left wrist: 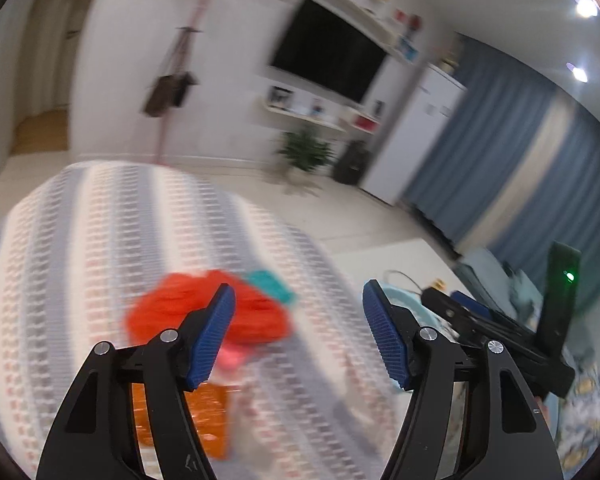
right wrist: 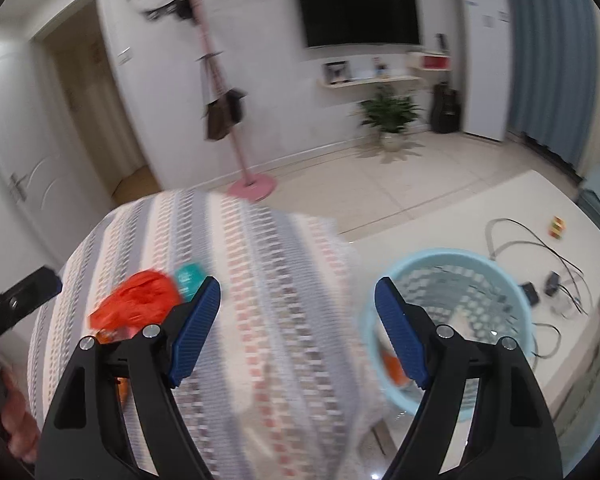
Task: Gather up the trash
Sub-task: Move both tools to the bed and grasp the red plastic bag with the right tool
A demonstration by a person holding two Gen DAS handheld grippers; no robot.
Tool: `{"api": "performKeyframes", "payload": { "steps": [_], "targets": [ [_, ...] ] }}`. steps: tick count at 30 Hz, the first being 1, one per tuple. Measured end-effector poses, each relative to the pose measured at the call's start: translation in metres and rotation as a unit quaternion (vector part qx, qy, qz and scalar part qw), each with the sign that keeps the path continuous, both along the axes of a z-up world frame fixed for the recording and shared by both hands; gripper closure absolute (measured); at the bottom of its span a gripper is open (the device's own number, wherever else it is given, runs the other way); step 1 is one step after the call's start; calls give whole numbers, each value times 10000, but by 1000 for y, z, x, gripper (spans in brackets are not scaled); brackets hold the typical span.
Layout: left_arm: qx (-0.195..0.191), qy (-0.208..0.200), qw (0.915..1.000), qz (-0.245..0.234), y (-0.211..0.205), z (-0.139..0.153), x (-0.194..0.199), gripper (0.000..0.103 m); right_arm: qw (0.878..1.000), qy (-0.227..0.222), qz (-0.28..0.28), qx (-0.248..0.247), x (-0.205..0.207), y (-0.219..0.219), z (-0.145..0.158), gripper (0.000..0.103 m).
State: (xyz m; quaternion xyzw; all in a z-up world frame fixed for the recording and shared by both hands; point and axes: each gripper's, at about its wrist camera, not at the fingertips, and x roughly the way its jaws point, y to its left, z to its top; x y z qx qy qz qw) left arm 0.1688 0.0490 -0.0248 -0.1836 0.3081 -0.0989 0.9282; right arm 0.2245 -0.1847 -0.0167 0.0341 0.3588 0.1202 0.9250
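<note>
A crumpled red-orange plastic bag (left wrist: 256,312) lies on the striped tablecloth (left wrist: 100,240), with a teal packet (left wrist: 270,286) just behind it and an orange wrapper (left wrist: 214,420) nearer me. My left gripper (left wrist: 298,334) is open and empty above the cloth, the bag behind its left finger. My right gripper (right wrist: 298,330) is open and empty over the same cloth (right wrist: 260,280). The right wrist view shows the bag (right wrist: 138,304) and teal packet (right wrist: 188,276) to its left. A light blue basket (right wrist: 460,280) stands to its right, something orange inside. The right gripper also shows in the left wrist view (left wrist: 500,328).
A low white table (right wrist: 480,216) beside the basket carries black cables (right wrist: 540,248), small dark devices and a small coloured block (right wrist: 557,227). A pink coat stand (right wrist: 252,188), a potted plant (right wrist: 392,116) and blue curtains (left wrist: 520,152) stand beyond on the tiled floor.
</note>
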Motion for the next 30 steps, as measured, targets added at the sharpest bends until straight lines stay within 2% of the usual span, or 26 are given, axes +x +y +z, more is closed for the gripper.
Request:
{"api": "performKeyframes", "payload": {
  "steps": [4,8,10,15,19,20,21,24,26,30],
  "targets": [
    [-91,166,9989,432,45,-12,-10,38,9974,135,638,-302,2,58,-10,27],
    [18,412,9976,554,66,-28,-25,38,9909,134,1183,-630,-1,112,-26,27],
    [113,523,9970,563,71,-39,-34,38,9885,224,1363,-618,3,131,-34,27],
    [168,704,9961,507,77,-58,-45,36,9870,421,1434,-584,18,152,-51,27],
    [333,746,9954,492,63,-65,-48,32,9853,610,1434,-695,28,163,-66,28],
    [496,740,9945,550,56,-67,-49,31,9846,657,1438,-752,30,166,-71,34],
    [688,727,9933,579,46,-69,-52,30,9841,658,1447,-790,31,167,-74,45],
    [1170,706,9897,427,20,-80,-57,27,9843,523,1458,-842,26,167,-77,55],
    [1430,721,9865,356,6,-85,-59,27,9850,470,1479,-754,23,162,-74,59],
    [1515,804,9847,301,-3,-93,-57,27,9864,405,1415,-735,17,150,-70,63]
  ]
}}
